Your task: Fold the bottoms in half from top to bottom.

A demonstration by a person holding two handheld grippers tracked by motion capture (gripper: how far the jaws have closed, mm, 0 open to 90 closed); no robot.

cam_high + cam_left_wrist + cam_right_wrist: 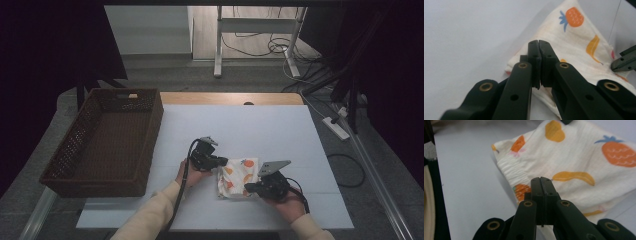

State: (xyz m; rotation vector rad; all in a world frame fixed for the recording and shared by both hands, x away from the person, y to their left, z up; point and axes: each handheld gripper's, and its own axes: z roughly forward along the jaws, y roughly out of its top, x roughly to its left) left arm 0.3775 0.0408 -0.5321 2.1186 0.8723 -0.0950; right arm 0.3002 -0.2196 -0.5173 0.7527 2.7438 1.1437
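A folded cream cloth [237,176] printed with orange and yellow fruit lies on the white board [260,125], near its front edge. My left gripper [223,161] is shut, its tips at the cloth's left edge. In the left gripper view the jaws [539,43] meet flat over the cloth [579,45], with no fabric seen between them. My right gripper [248,188] is shut too, its tips at the cloth's lower edge. In the right gripper view its closed tips [540,180] lie over the cloth [584,157]. The right gripper's tip [624,62] also shows in the left gripper view.
A dark brown woven basket [75,145] stands empty at the left of the board, overhanging its edge. Behind the table are white desk legs [218,45] and loose cables [345,165] on the floor at the right. A power strip [336,127] lies near the right edge.
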